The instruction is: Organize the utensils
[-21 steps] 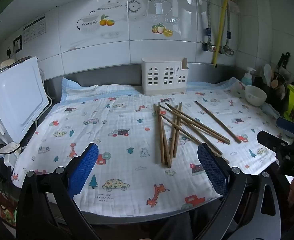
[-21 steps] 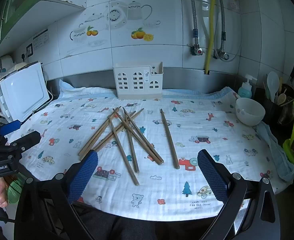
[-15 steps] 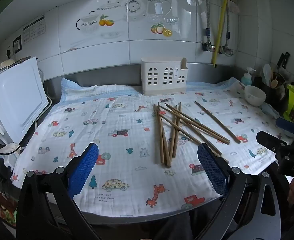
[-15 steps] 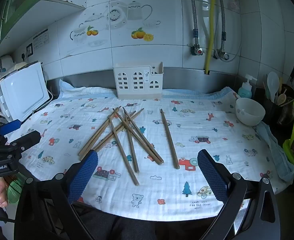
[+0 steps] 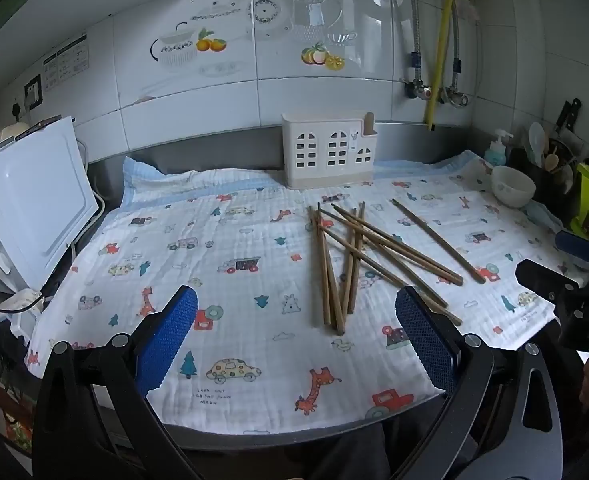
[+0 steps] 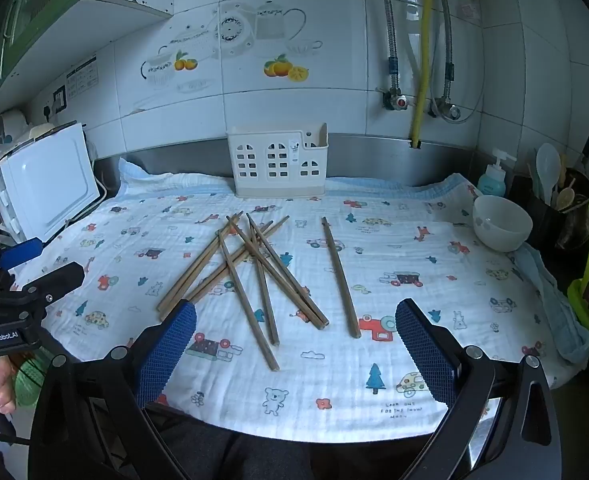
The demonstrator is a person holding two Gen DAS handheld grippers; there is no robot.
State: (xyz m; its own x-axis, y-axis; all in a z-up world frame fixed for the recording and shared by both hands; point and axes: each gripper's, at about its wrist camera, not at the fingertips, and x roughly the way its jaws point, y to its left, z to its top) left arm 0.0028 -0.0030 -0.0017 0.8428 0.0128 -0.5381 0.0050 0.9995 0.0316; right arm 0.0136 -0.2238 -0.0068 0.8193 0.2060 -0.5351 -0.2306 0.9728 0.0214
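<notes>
White-tiled kitchen wall [image 6: 294, 80] — cartoon-print cloth [image 6: 374, 360], scattered chopsticks [image 6: 254, 272], utensil holder [image 6: 278, 164]

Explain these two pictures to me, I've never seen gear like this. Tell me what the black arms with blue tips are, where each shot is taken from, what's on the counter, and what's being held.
There is no robot. A person holds a hand tool with two fingers in each hand, and a camera on each tool looks along them. One picture comes from the left gripper, the other from the right gripper; the blue pads are their tips. On the cloth lie loose chopsticks, one chopstick apart, a white holder behind, and a bowl. Both grippers are open and hold nothing.
</notes>
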